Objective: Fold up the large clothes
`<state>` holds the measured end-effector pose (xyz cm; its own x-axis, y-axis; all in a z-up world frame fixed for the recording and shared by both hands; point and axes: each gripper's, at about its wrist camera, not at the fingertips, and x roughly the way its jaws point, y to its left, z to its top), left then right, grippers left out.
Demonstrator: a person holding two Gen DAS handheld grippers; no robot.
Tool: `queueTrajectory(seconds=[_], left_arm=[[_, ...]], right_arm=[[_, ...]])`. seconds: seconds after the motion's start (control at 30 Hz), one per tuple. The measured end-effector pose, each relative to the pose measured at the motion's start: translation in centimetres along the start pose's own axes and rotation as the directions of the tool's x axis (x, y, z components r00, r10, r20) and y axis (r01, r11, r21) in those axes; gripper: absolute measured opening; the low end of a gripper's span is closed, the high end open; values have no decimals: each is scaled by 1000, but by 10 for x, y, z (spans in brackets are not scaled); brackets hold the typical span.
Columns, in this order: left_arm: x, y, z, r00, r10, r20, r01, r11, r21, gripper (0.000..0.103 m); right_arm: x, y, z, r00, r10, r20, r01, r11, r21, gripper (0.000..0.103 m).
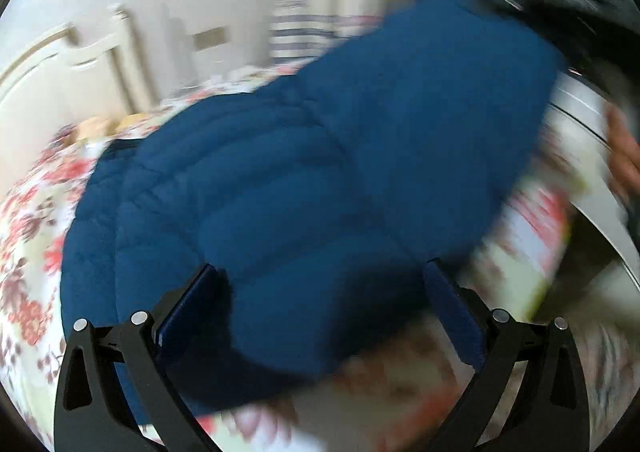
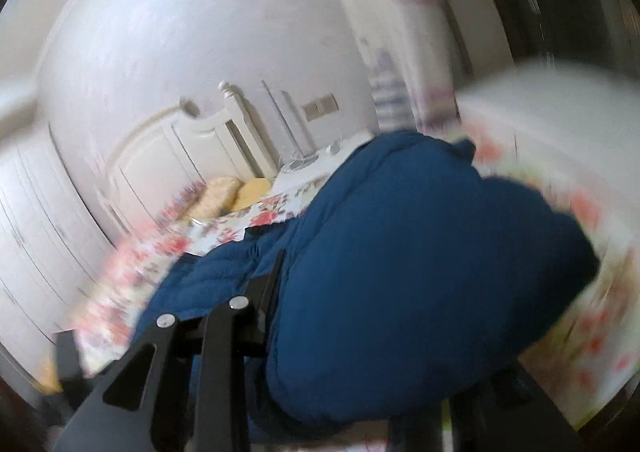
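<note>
A dark blue quilted jacket [image 1: 328, 156] lies on a bed with a floral sheet [image 1: 28, 236]. My left gripper [image 1: 320, 276] is open just above the jacket's near part, its fingers wide apart and holding nothing. In the right wrist view a thick bulge of the same jacket [image 2: 420, 272] fills the space between the fingers of my right gripper [image 2: 360, 264]. Only its left finger [image 2: 272, 280] shows; the right finger is hidden behind the fabric. The view is blurred by motion.
A white headboard [image 2: 192, 148] and two yellow pillows [image 2: 236, 192] stand at the bed's far end. A white wall and a striped curtain [image 1: 296, 32] are behind. A hand [image 1: 624, 156] shows at the right edge of the left wrist view.
</note>
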<state>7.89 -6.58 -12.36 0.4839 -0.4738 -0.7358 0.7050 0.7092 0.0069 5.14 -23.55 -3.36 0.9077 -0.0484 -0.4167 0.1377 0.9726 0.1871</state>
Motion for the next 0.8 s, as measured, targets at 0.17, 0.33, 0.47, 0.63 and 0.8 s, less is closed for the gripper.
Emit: queueTrajectory(seconds=[0.17,0.33,0.47,0.63,0.8], left_arm=[[-62,76,-31,980,-108,164,147,957,-249,98],[-140,177,-73,945,155,288,36,827,-561,98],[-170,197,-92,921,251,298,-21,797,-604,98],[-157,208,-97,933,230,275,-5,776,-631,98],[-126,213,-86,951,173,255,32,766,-642,98]], right_arm=[[8,148,1,992,-84,99,123,851,-511,29],[63,296,-119,983,-169,66,108,252,-962,31],[76,320,-207,977,-138,162,153,-70,-986,31],[65,300,-195,986,-79,149,149,-2,-989,32],[43,290,-199,976,18,216,216,3,-976,29]])
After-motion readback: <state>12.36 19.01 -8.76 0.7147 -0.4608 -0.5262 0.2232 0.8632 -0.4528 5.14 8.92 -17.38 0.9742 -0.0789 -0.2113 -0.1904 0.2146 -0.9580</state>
